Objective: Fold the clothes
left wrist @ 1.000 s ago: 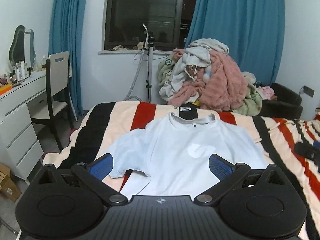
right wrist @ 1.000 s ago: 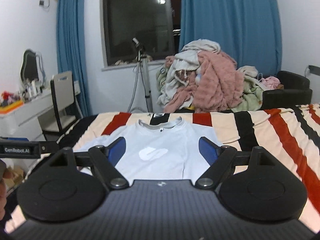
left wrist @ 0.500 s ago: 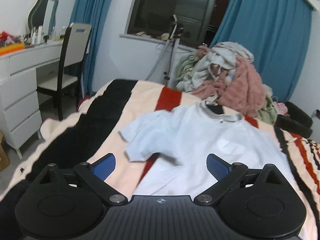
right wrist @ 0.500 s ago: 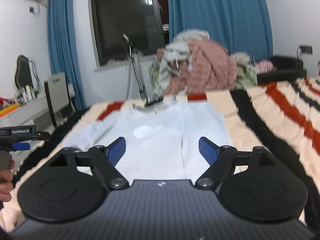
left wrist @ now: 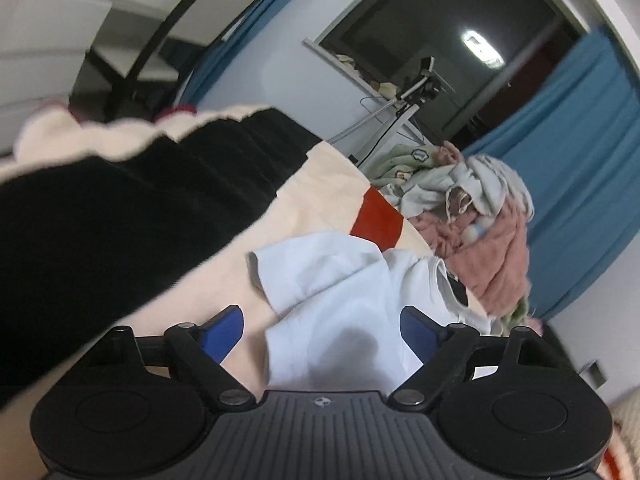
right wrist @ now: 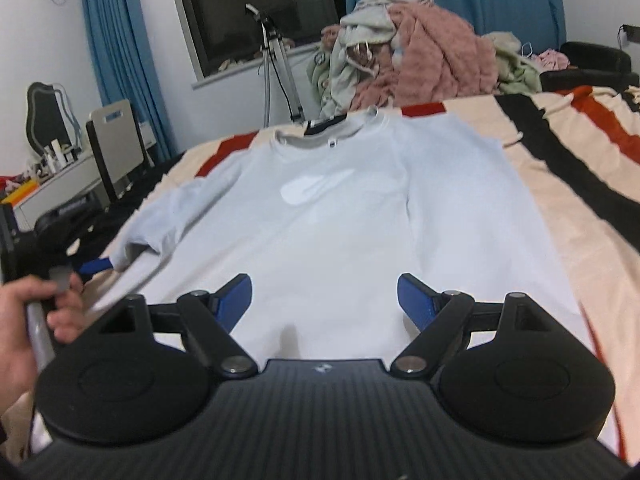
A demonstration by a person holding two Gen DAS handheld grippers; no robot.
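Pale, soft cotton: a light blue-white T-shirt (right wrist: 352,216) spread flat, front up, on a plush striped blanket (right wrist: 568,184) of cream, black and rust-red bands. Ribbed round collar at the far end, a smooth white oval print on the chest, a lengthwise crease right of centre. Short sleeve (left wrist: 316,268) on the left side rumpled and partly doubled over itself, its hem curling up off the blanket.

Left gripper (left wrist: 320,330) tilted hard to one side, low over the shirt's edge just below that sleeve; matte black linkage arms, blue pads (left wrist: 222,334) set wide apart, though just narrowed a little, with cloth lying under the gap and nothing pinched. Seen from the right wrist too: one blue fingertip (right wrist: 94,266) right by the sleeve hem, touching or not impossible to tell, and a hand (right wrist: 36,324) wrapped round the handle.

Right gripper (right wrist: 324,300) level over the shirt's lower middle, jaws released and wide, grasping nothing, fabric visible between the pads.

Beyond the bed's far edge, a lumpy heap of laundry (right wrist: 416,48), fuzzy pink fleece over grey and pale green pieces. Teal curtains (right wrist: 120,52) in long vertical folds beside a dark window.
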